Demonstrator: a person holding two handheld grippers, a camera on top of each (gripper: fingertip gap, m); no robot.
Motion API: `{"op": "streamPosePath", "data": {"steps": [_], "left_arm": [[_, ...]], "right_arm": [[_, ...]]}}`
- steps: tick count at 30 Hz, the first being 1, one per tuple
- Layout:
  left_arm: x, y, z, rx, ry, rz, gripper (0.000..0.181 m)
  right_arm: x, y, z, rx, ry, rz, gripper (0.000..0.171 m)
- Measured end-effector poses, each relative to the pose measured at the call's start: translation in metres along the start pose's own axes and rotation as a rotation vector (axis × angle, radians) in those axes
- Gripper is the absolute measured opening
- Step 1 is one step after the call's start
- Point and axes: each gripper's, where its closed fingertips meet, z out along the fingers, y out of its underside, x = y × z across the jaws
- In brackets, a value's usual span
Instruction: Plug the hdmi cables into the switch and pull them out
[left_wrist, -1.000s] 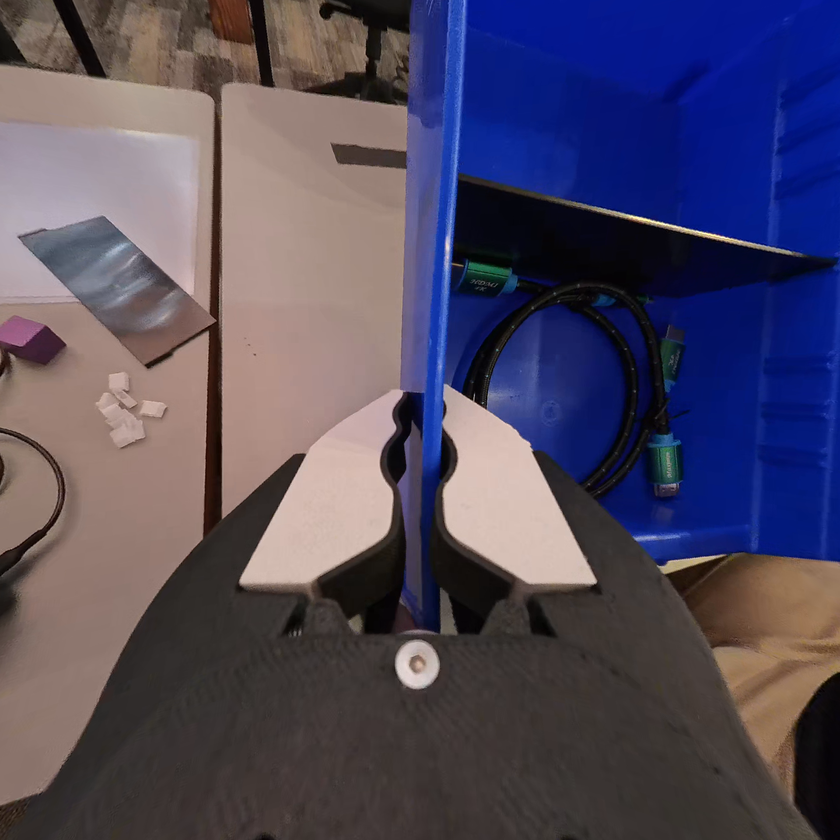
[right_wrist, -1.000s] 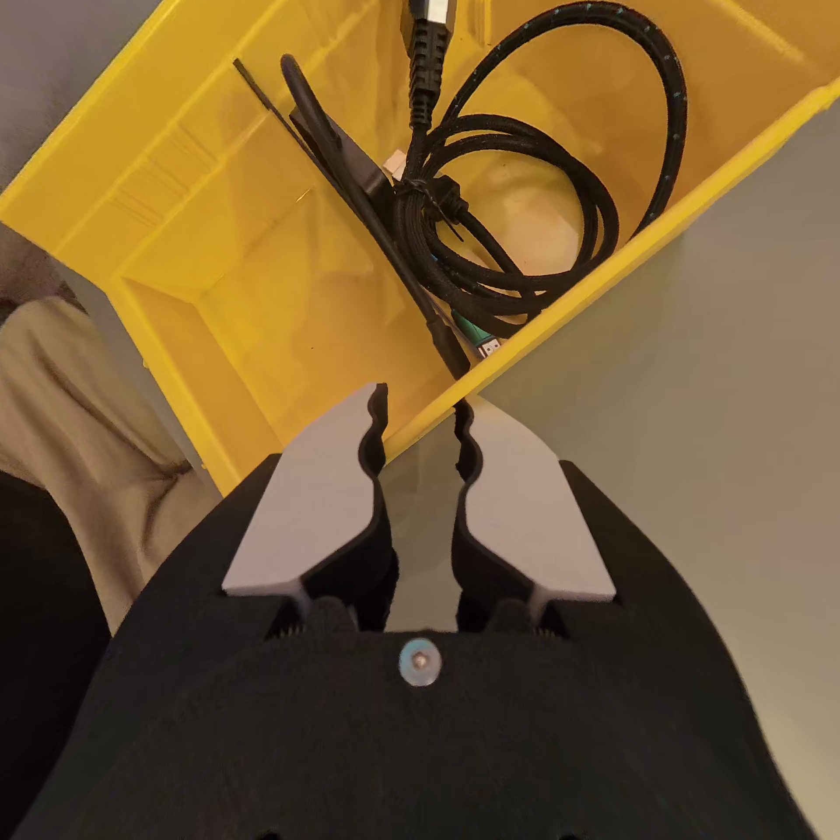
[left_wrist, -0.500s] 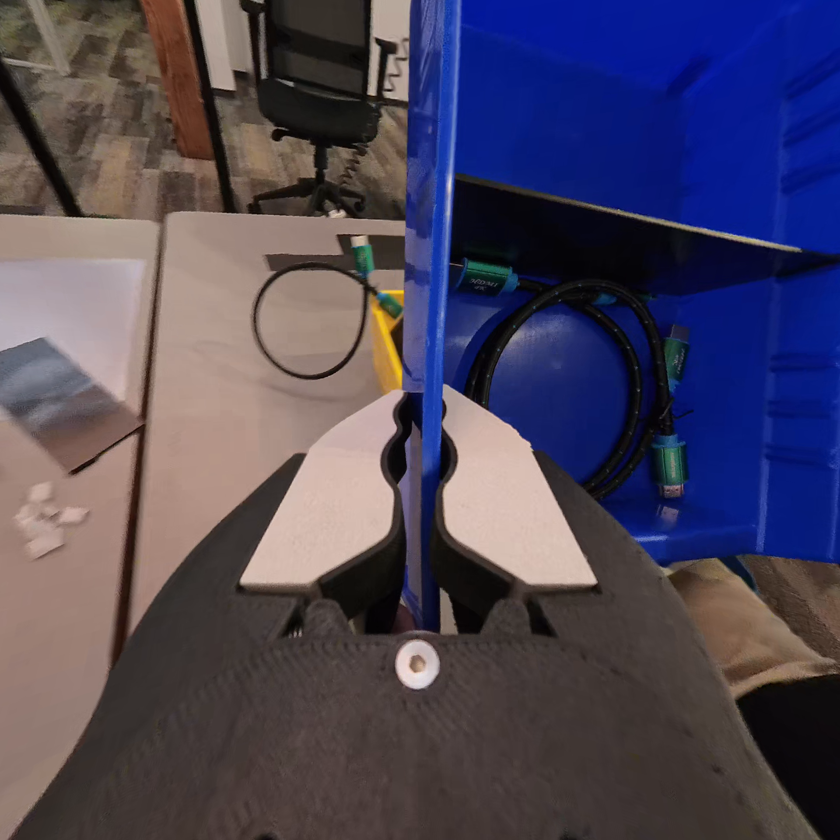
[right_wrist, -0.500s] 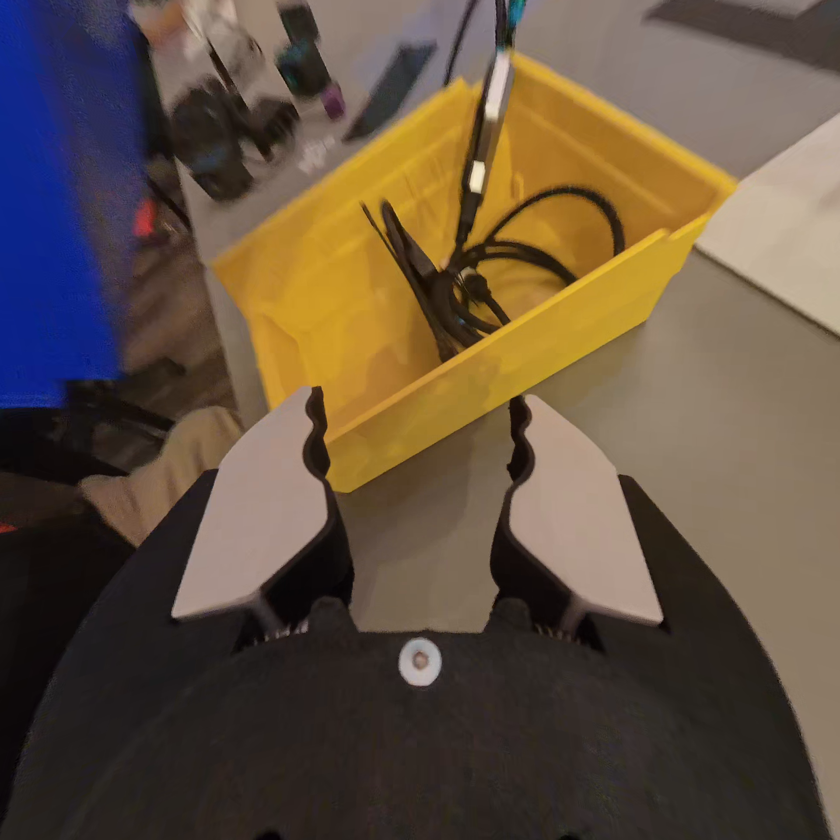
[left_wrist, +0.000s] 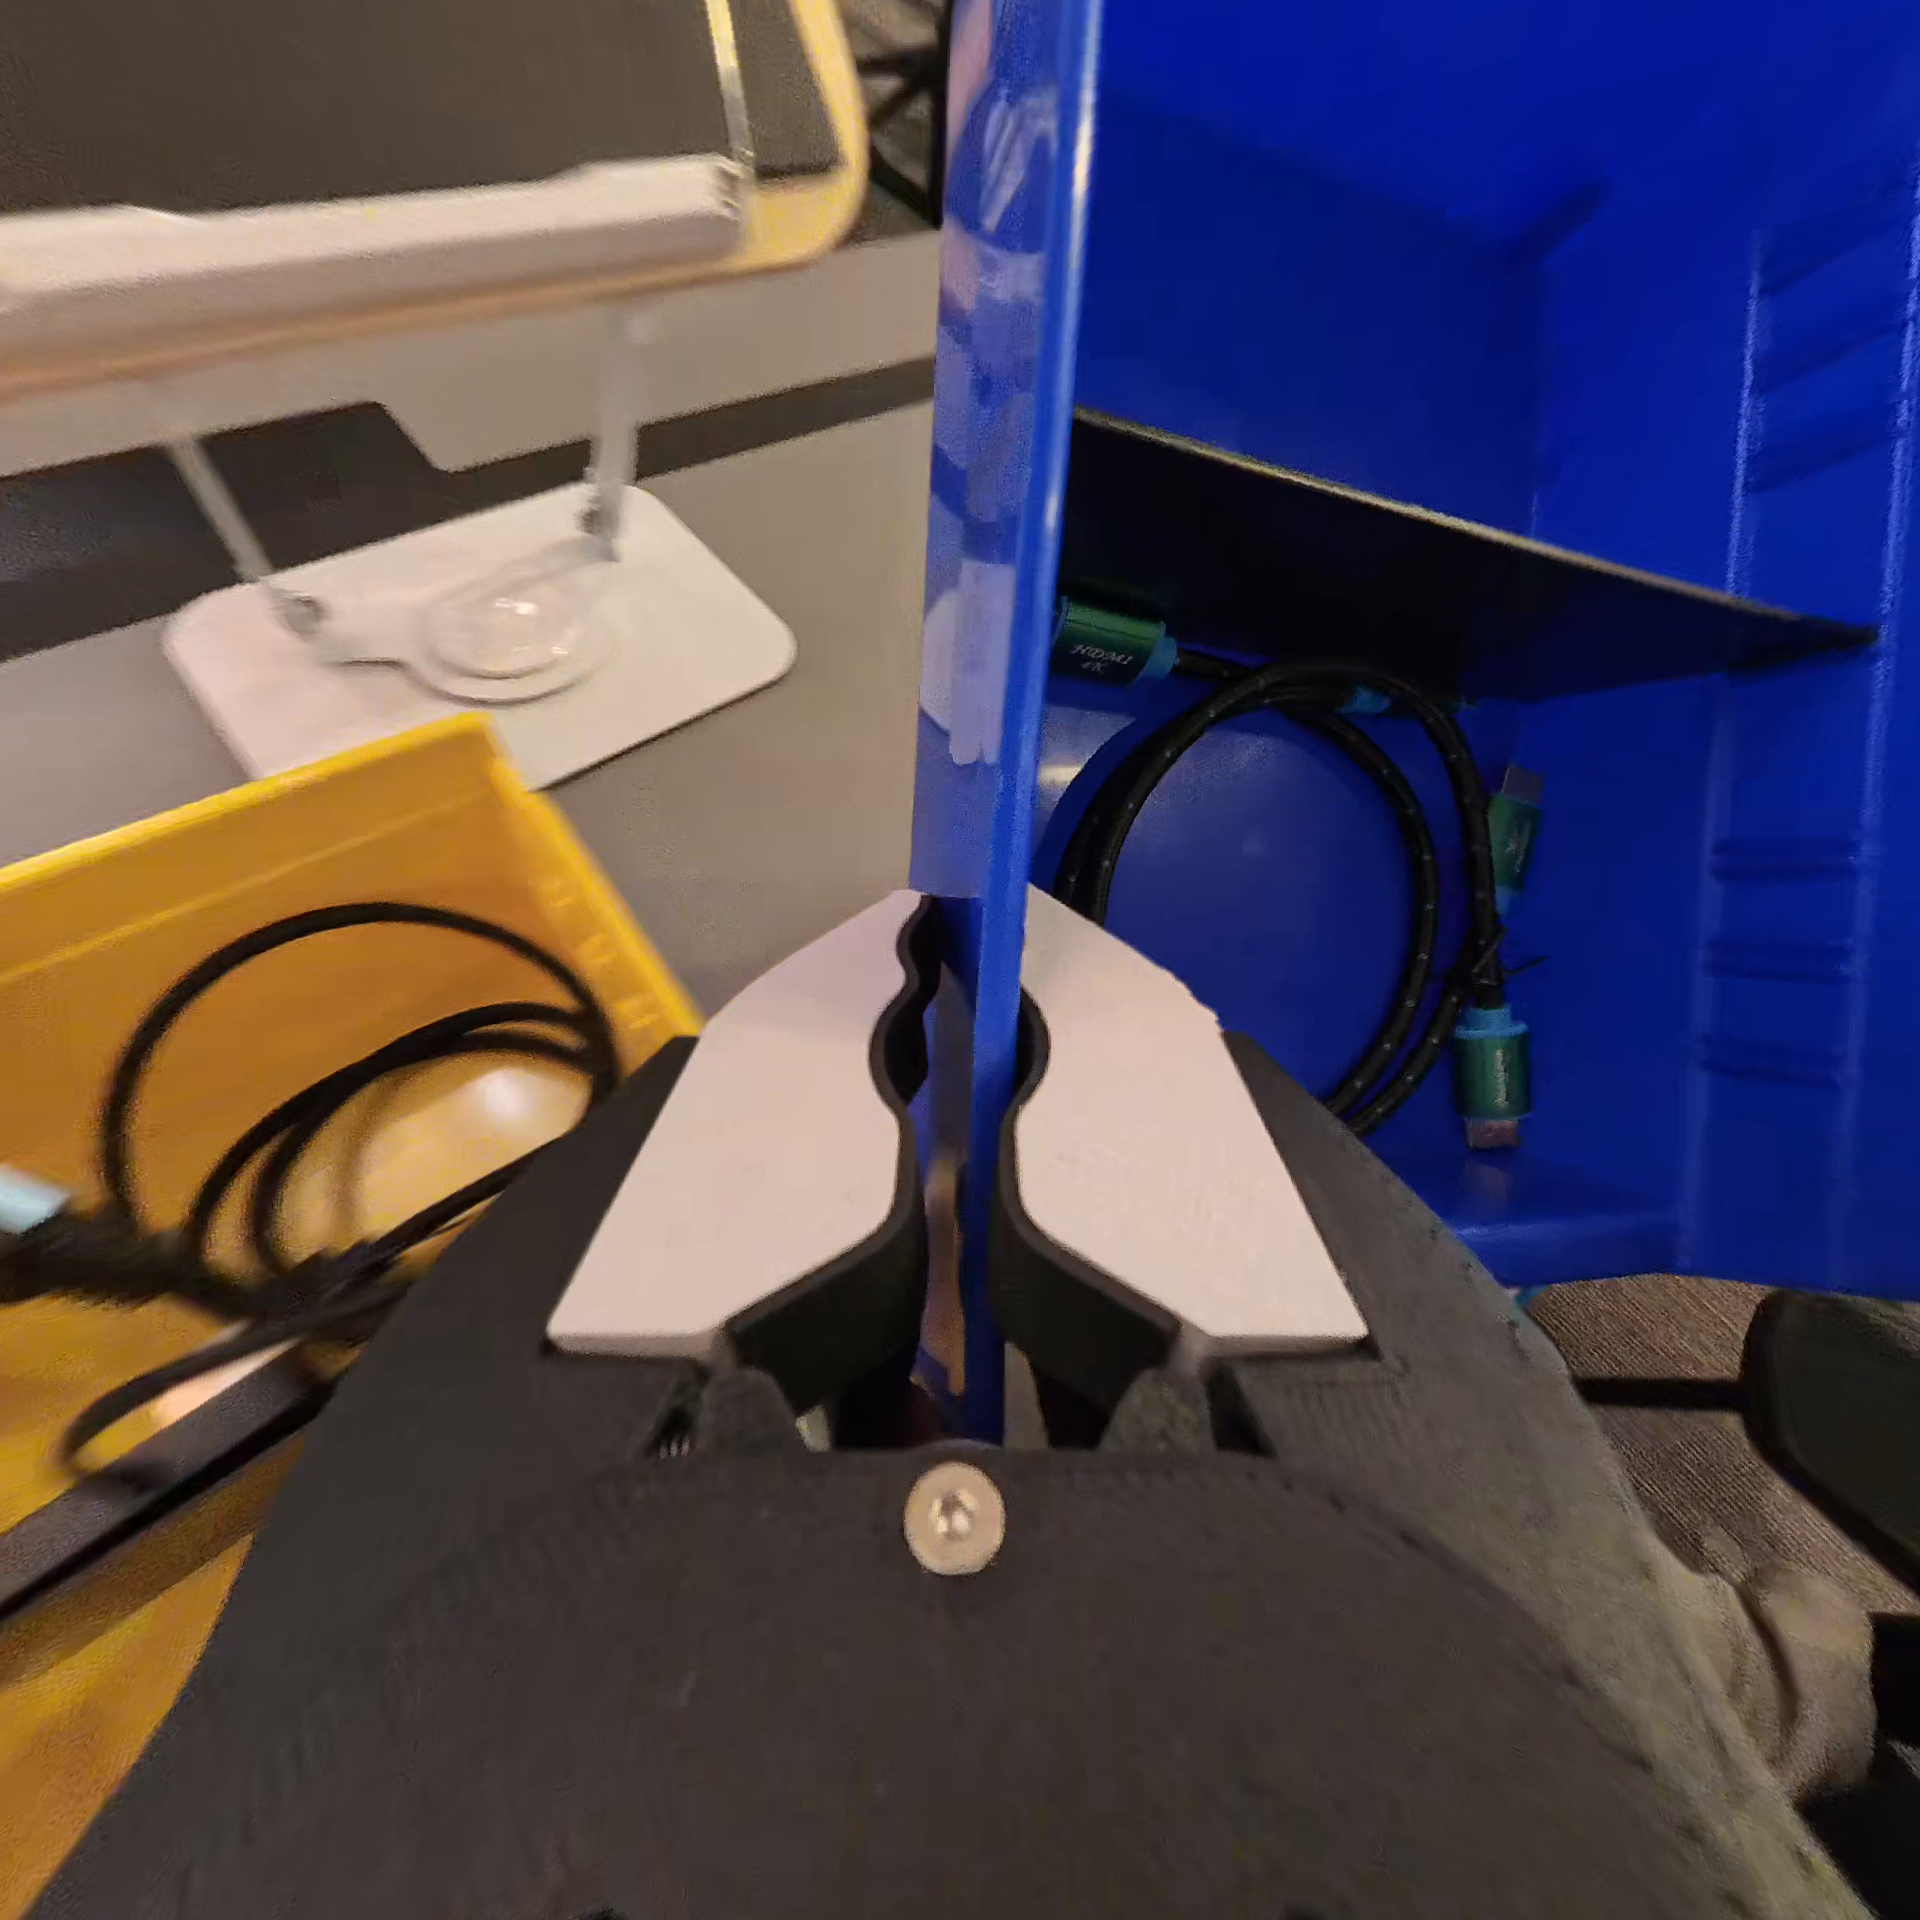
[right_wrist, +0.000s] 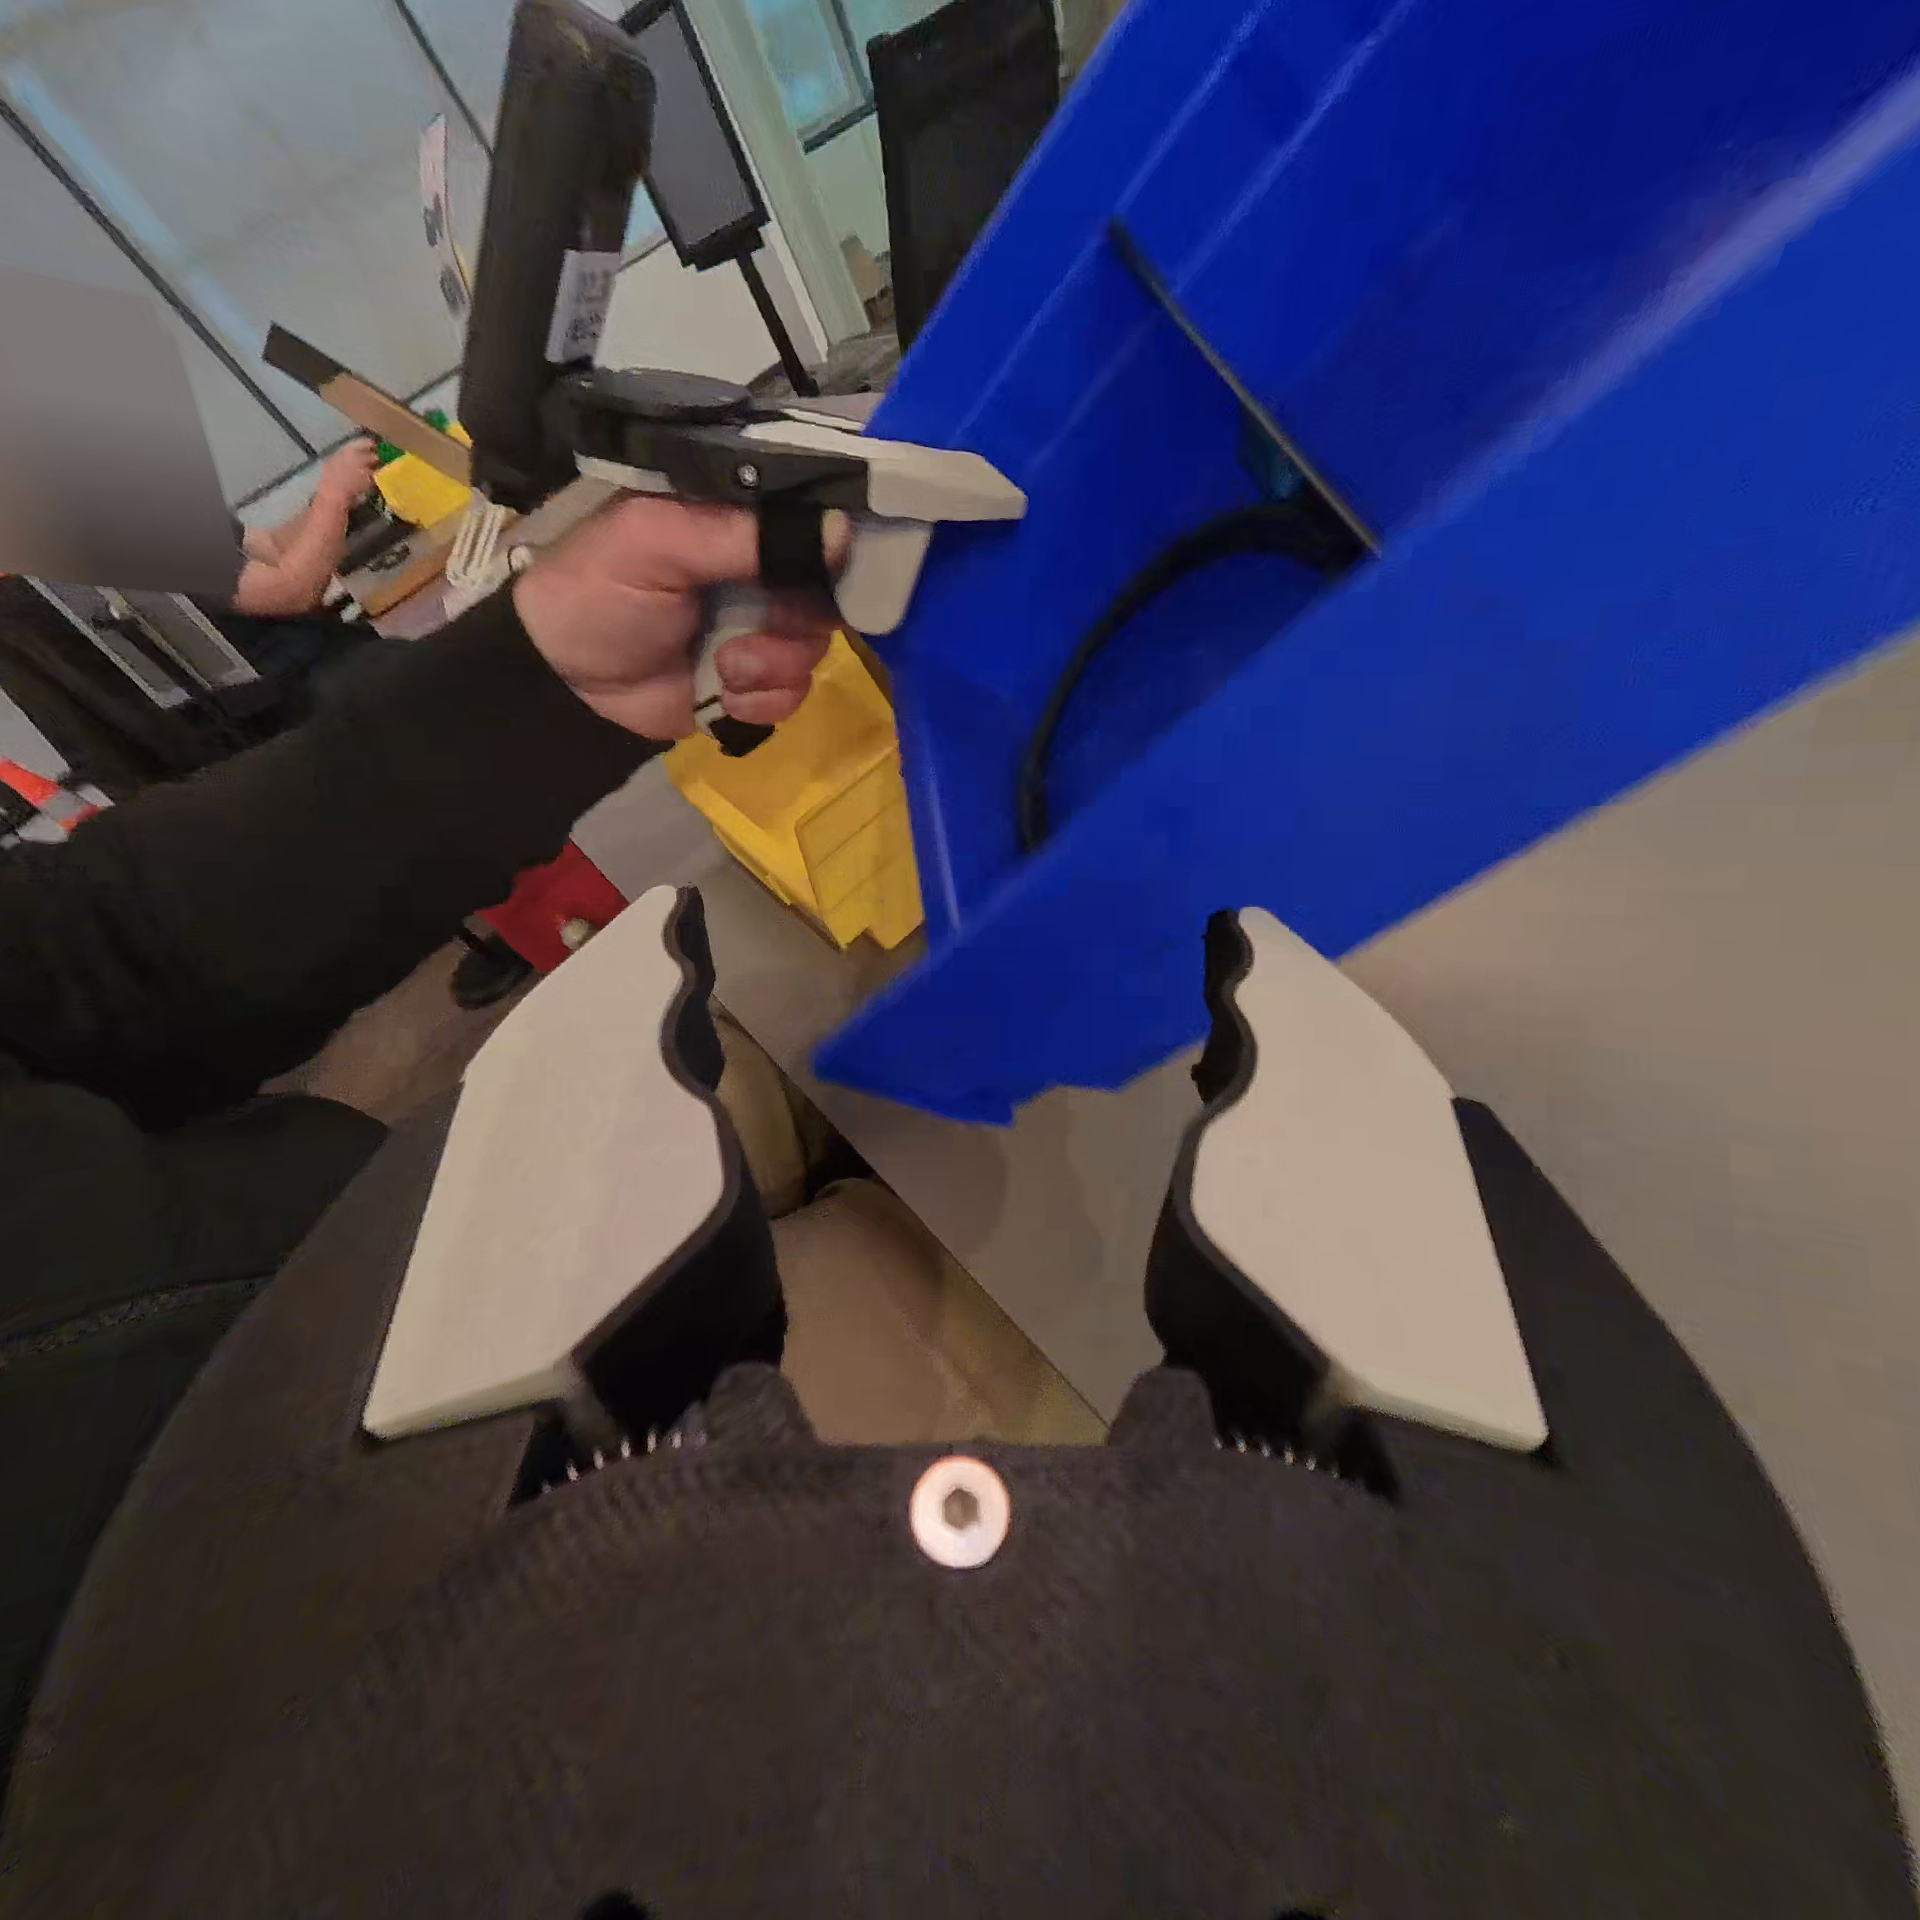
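Two grippers: left gripper (left_wrist: 971, 925) clamps blue bin (left_wrist: 1351, 312) wall; right gripper (right_wrist: 956, 935) gapes empty. Advice — keep bin level, coiled cable (left_wrist: 1434, 831) at 2 o'clock may spill.

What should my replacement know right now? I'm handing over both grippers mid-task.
Left gripper: shut on the side wall of the blue plastic bin, holding it lifted and tilted.
Right gripper: open, empty, just below the bin's lower corner.
Inside the blue bin: a coiled black braided HDMI cable with green plugs, below a black divider.
Yellow plastic bin on the table holds more black cables.
No switch in view; nothing looks plugged. Left: get cables out, plug in, unplug.
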Motion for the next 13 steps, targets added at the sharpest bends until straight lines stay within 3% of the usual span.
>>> {"op": "streamPosePath", "data": {"steps": [1,3,5,8,13], "left_arm": [[0.013,0.001,0.013,-0.019,0.015,0.014,0.008],[0.032,0.005,0.036,-0.046,0.008,0.050,0.008],[0.046,0.010,0.055,-0.077,0.024,0.028,0.008],[0.062,0.020,0.078,-0.120,0.030,0.034,0.007],[0.083,0.044,0.108,-0.223,0.066,0.029,0.008]], "right_arm": [[0.005,0.002,-0.003,0.006,0.010,0.028,0.090],[0.035,0.009,-0.013,-0.002,0.134,0.060,0.090],[0.059,0.010,-0.028,0.026,0.206,0.088,0.074],[0.094,0.014,-0.044,-0.040,0.317,0.073,0.064],[0.143,0.020,-0.063,-0.128,0.379,0.150,0.047]]}}
